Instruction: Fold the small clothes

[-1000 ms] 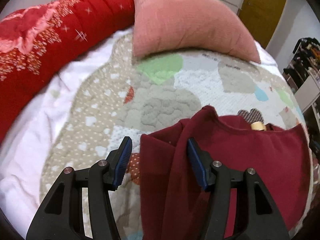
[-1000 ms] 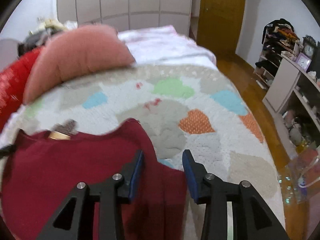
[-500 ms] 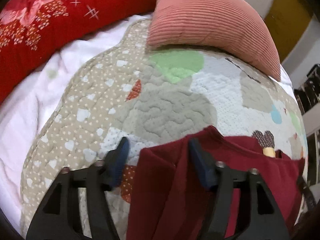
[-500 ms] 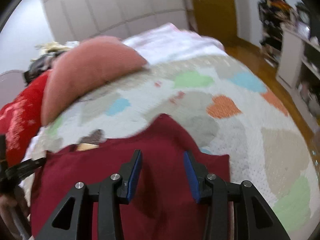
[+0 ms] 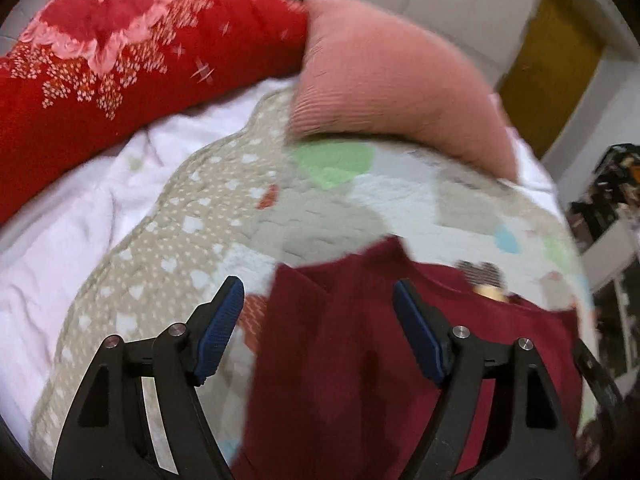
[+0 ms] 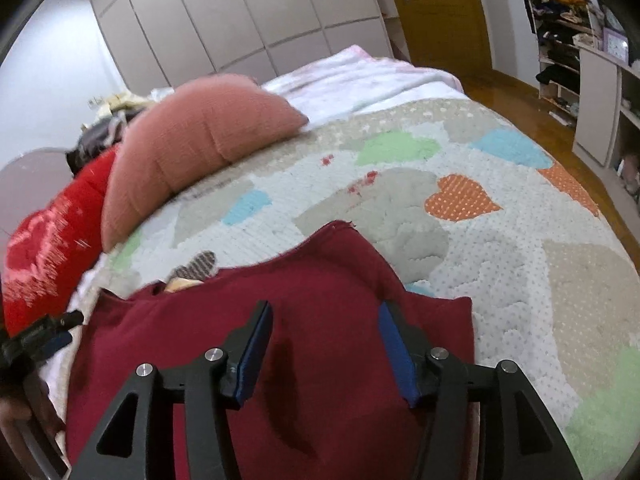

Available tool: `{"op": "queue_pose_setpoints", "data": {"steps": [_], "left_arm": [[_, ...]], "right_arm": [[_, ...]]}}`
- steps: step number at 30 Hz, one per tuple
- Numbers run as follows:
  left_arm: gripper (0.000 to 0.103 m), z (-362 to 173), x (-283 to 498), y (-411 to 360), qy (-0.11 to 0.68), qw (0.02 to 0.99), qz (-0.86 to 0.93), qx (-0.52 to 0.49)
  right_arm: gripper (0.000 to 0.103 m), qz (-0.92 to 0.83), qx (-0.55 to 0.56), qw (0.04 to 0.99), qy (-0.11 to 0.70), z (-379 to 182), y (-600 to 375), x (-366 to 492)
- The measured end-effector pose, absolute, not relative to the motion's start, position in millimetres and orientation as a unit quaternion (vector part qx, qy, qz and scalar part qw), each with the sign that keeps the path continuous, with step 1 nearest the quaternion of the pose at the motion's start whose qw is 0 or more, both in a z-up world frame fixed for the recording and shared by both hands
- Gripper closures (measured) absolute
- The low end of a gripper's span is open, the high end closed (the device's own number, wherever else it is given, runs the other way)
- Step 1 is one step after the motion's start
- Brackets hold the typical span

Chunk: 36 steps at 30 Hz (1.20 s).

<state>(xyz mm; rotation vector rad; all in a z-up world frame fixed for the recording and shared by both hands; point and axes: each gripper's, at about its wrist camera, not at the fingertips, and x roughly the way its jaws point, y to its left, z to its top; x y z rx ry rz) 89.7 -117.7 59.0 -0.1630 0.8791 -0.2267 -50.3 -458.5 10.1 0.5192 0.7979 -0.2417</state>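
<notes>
Both sets of jaws have just been opening. Left hand-held gripper [image 5: 316,312]: jaws now wider apart than a second ago, pads clear of the cloth; the near-left folded edge of the dark red knit garment [image 5: 400,344] lies between them, not pinched. Right hand-held gripper [image 6: 324,340]: jaws also spread further, standing apart over the garment's right half with cloth below and between, no pad pressing.

The garment lies flat on the near part of the patchwork heart-print quilt [image 6: 500,240] on the bed, its far hem peak closer to the grey patch than before. Left sleeve fold sits just inside the quilt's dotted beige border.

Open quilt lies beyond and to the right of the garment. Far left: ribbed pink cushion [image 6: 192,144] and red floral blanket [image 5: 120,60], well apart from the garment.
</notes>
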Motion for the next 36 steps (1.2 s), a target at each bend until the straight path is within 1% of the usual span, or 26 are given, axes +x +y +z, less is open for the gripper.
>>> {"op": "queue_pose_setpoints", "data": {"steps": [1,2,4,6,8,11,13,15,19,24,27,32,36], "left_arm": [[0.025,60.2,81.6,-120.5,0.418,0.898,-0.117,-0.076],[0.025,59.5,74.0,-124.1,0.413,0.900,-0.122,-0.068],[0.025,55.0,64.8,-131.7,0.404,0.907,-0.111,-0.036],[0.025,50.3,61.3,-132.8,0.397,0.913,-0.091,-0.006],[0.025,44.1,65.3,-123.1,0.396,0.914,-0.087,-0.009],[0.025,23.5,79.2,-100.7,0.427,0.897,-0.102,-0.053],[0.025,11.1,88.0,-84.3,0.452,0.875,-0.138,-0.106],[0.025,10.2,89.0,-76.6,0.455,0.869,-0.152,-0.124],[0.025,11.8,83.8,-78.9,0.449,0.874,-0.158,-0.095],[0.025,12.0,80.9,-83.5,0.448,0.877,-0.156,-0.081],[0.025,10.9,81.6,-80.7,0.449,0.875,-0.159,-0.085],[0.025,9.7,83.0,-78.4,0.451,0.872,-0.169,-0.089],[0.025,9.9,82.9,-75.1,0.454,0.868,-0.176,-0.096]], "right_arm": [[0.046,-0.113,0.252,0.884,0.376,13.9,-458.4,-54.0],[0.040,-0.107,0.253,0.888,0.369,18.9,-457.2,-57.9],[0.034,-0.091,0.250,0.899,0.349,26.7,-452.4,-63.2],[0.034,-0.077,0.245,0.900,0.351,26.9,-446.8,-61.5],[0.034,-0.067,0.244,0.898,0.360,22.3,-443.1,-58.2],[0.034,-0.083,0.241,0.889,0.379,7.4,-444.0,-52.8],[0.034,-0.093,0.248,0.883,0.387,-2.3,-447.0,-50.2],[0.034,-0.100,0.232,0.887,0.388,-2.1,-442.4,-48.9],[0.033,-0.120,0.181,0.891,0.400,-3.5,-428.1,-44.5],[0.032,-0.121,0.181,0.893,0.394,-2.3,-428.6,-47.4],[0.033,-0.122,0.180,0.901,0.375,6.1,-427.7,-51.5],[0.032,-0.098,0.145,0.925,0.338,42.7,-393.2,-52.1],[0.032,-0.028,0.154,0.923,0.353,53.0,-348.0,-37.9]]}}
